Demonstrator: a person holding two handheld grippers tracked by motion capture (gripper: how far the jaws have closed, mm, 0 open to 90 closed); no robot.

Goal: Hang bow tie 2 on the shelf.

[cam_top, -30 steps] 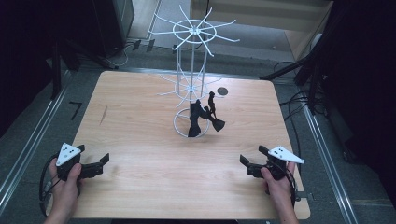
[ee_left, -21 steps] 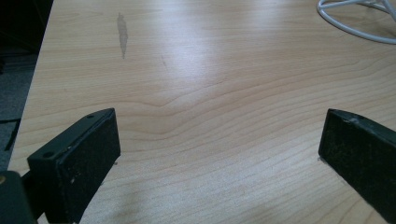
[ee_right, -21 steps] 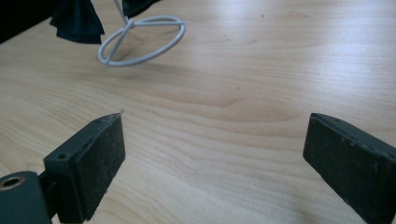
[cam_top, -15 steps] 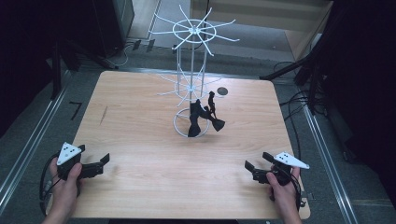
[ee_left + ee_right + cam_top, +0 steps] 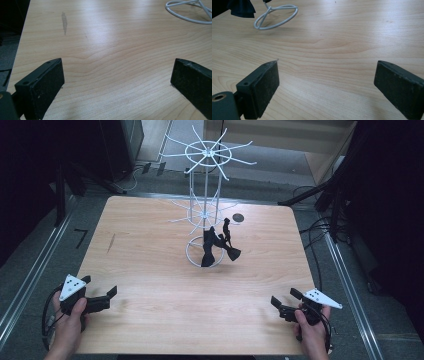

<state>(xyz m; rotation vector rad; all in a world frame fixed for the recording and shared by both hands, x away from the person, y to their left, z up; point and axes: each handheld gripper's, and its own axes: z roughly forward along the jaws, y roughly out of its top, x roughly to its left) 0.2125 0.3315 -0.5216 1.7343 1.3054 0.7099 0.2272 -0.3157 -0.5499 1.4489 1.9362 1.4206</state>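
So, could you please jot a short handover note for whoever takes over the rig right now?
Left tongs: open, holding nothing, low over the near left corner of the table.
Right tongs: open, holding nothing, near the right front edge.
White wire rack: upright at the table's centre back, its ring base on the wood.
Black bow ties: hanging low on the rack, over the base ring.
Done: nothing grasped so far.
Left: probably reach for the bow ties on the rack; both tongs are well short of it.

A lab-like recording room: a bare wooden table framed by metal floor rails, loose cables and dark stands.
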